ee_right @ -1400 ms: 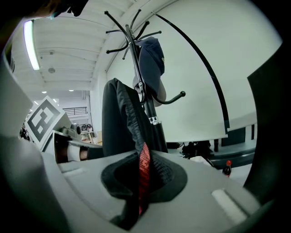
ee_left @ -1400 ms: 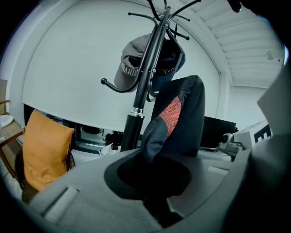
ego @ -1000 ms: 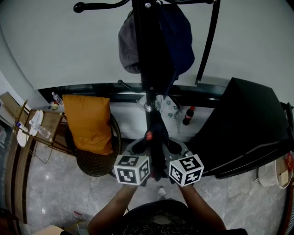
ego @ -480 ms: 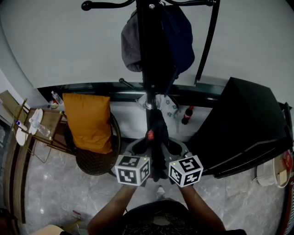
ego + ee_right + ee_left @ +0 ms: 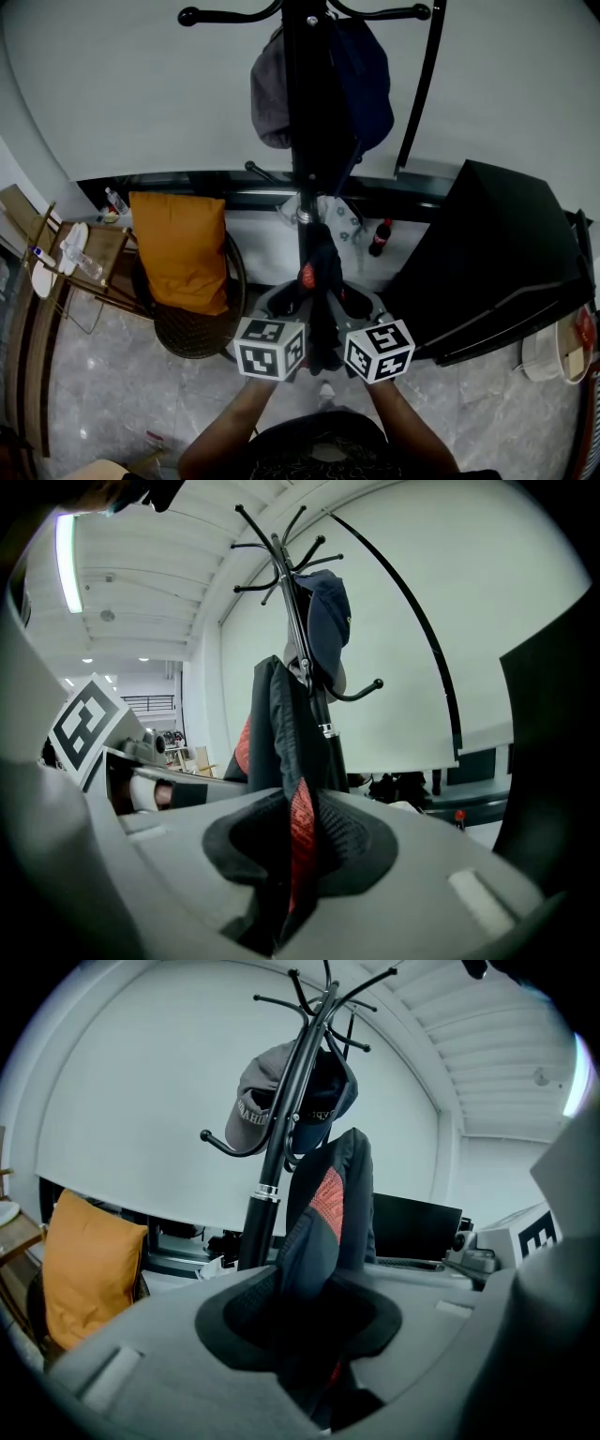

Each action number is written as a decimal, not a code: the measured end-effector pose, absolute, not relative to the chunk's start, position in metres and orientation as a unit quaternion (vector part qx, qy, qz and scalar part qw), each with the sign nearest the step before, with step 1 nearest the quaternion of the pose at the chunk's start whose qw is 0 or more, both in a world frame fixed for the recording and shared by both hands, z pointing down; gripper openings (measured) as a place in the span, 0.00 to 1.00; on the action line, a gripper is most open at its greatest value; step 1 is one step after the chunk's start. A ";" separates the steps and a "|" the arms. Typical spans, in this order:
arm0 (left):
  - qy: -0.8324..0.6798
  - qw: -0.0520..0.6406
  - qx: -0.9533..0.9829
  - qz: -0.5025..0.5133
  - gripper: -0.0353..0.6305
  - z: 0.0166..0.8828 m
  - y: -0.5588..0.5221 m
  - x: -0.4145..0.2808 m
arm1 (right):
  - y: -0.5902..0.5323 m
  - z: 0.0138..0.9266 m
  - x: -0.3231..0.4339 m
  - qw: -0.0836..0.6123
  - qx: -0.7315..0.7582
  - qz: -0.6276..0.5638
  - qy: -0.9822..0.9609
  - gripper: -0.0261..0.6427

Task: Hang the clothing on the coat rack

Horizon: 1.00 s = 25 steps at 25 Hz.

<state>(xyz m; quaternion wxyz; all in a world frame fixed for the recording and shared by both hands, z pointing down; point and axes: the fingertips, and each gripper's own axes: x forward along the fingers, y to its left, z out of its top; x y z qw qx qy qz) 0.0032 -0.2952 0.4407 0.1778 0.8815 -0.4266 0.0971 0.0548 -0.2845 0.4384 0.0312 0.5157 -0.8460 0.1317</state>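
A dark garment with red patches (image 5: pixel 323 270) hangs between my two grippers, right in front of the black coat rack (image 5: pixel 305 112). My left gripper (image 5: pixel 286 305) holds its left side. Its jaws have just been opening, and the cloth (image 5: pixel 328 1204) still lies between them with a gap beside it. My right gripper (image 5: pixel 361 305) is shut on the other side, and the red-lined fold (image 5: pixel 298 827) is pinched in its slit. The garment (image 5: pixel 277 733) rises toward the rack's pole (image 5: pixel 302 621). A grey cap (image 5: pixel 248 1101) and a navy cap (image 5: pixel 326 621) hang on the hooks.
An orange cushion (image 5: pixel 178 248) leans in a dark chair at the left, beside a small side table (image 5: pixel 66 262) with bottles. A big black screen (image 5: pixel 487 253) stands at the right. A cola bottle (image 5: pixel 381 236) sits by the rack's base. A thin curved black pole (image 5: pixel 422 84) rises right of the rack.
The head view has tipped up slightly, so more of the rack's top hooks show. Both grippers and the garment stay in place.
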 end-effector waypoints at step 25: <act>-0.400 0.157 0.900 0.077 0.21 0.411 -0.258 -0.008 | -0.250 0.420 0.049 0.012 0.547 0.120 -0.828 0.16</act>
